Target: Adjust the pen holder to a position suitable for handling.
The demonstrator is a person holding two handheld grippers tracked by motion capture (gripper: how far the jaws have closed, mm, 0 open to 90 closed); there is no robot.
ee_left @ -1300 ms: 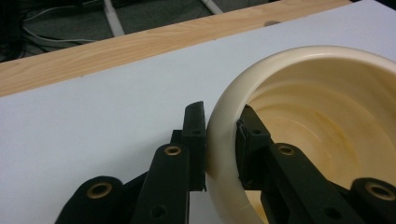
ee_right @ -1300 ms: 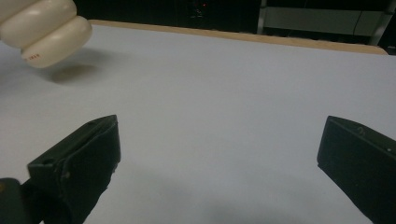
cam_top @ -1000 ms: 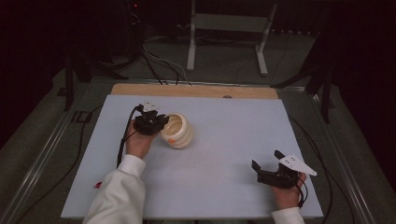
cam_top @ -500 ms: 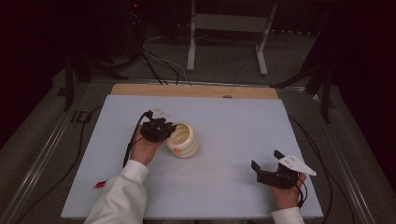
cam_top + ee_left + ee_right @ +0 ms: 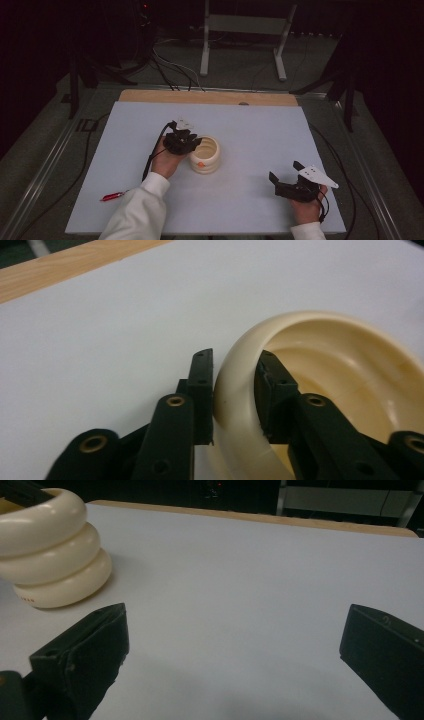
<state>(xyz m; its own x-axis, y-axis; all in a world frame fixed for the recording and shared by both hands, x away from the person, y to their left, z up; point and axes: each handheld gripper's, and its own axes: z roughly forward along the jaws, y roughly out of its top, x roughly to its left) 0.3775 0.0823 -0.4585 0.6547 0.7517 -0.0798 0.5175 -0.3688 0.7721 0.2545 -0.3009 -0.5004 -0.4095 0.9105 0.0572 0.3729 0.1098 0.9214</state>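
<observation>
My left hand-held gripper (image 5: 186, 142), pinching the cream ribbed pot (image 5: 205, 155) by its rim, has dragged it toward me across the counter (image 5: 260, 130); my right hand-held gripper (image 5: 291, 179) rests spread.

glossy smooth cream plastic ribbed cup (image 5: 320, 390), matt black plastic claw (image 5: 232, 390), matt white tabletop (image 5: 260, 130), wood edge strip (image 5: 210, 97)
</observation>
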